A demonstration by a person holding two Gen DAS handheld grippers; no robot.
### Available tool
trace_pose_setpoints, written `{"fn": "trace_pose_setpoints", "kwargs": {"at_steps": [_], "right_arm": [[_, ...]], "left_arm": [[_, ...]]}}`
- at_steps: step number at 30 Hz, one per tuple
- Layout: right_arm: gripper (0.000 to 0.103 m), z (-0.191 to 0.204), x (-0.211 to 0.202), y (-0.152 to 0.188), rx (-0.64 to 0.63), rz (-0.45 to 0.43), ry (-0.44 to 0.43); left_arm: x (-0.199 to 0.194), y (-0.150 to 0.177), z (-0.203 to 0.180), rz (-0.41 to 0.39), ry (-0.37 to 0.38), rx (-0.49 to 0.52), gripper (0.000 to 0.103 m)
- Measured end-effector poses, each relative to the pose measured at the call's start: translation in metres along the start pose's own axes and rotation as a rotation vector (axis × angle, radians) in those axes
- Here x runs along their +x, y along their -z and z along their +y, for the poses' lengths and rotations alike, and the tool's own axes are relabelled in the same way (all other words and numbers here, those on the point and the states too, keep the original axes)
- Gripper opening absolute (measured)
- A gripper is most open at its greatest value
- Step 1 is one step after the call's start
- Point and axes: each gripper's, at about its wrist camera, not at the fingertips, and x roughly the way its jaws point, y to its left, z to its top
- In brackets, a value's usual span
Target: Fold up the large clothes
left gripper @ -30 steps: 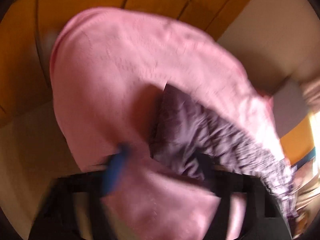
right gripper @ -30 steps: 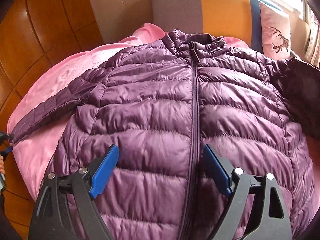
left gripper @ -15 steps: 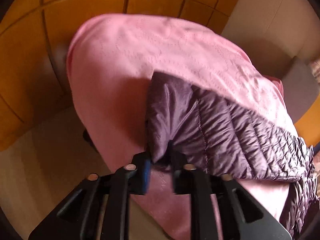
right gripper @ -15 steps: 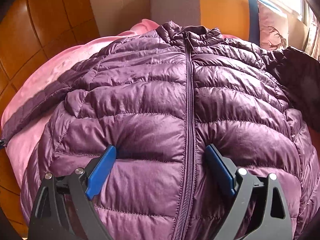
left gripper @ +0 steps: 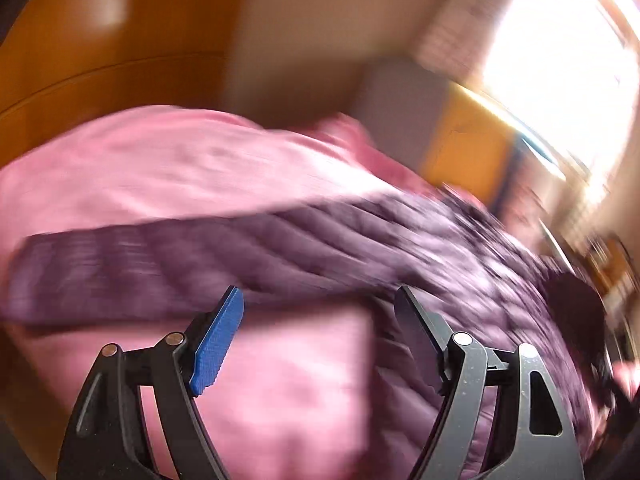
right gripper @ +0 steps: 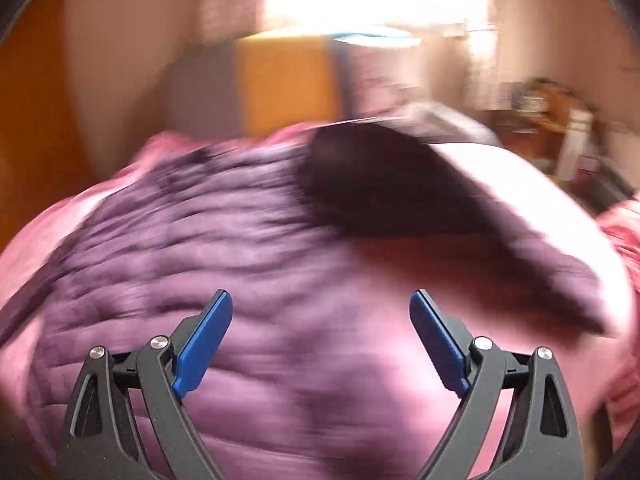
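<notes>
Already spread flat across mid-frame on the pink cover (left gripper: 168, 168), the jacket (right gripper: 192, 280) shows its sleeve (left gripper: 132, 264) laid out; our left gripper (left gripper: 320, 320), jaws just opened, and right gripper (right gripper: 320, 328) gape empty. No fold appears yet; all folding remains.

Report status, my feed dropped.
Left hand-held gripper just opened, empty. Right hand-held gripper open, empty. Purple jacket flat on pink blanket. Nothing blocking.
</notes>
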Motion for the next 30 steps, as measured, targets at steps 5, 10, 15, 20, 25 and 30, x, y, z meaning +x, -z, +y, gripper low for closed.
{"fn": "trace_pose_setpoints", "kwargs": {"at_steps": [5,10,15,20,25,30], "right_arm": [[0.091,-0.084,0.013,0.009,-0.044,0.024,0.296],[0.071,-0.12,0.054,0.022,-0.134,0.085,0.426],[0.011,-0.141,0.061,0.015,-0.101,0.129,0.368],[0.008,-0.153,-0.008,-0.013,-0.076,0.059,0.278],[0.008,-0.19,-0.058,-0.062,0.02,0.008,0.189],[0.008,-0.233,-0.002,-0.099,0.137,0.184,0.174]], "left_arm": [[0.039,0.032,-0.087,0.106,0.151,0.131,0.076],[0.058,0.055,-0.142,0.178,0.196,0.223,0.076],[0.066,0.065,-0.172,0.193,0.165,0.323,0.076],[0.082,0.062,-0.187,0.177,0.126,0.398,0.076],[0.106,0.056,-0.188,0.228,0.117,0.413,0.076],[0.123,0.053,-0.184,0.278,0.121,0.402,0.078]]}}
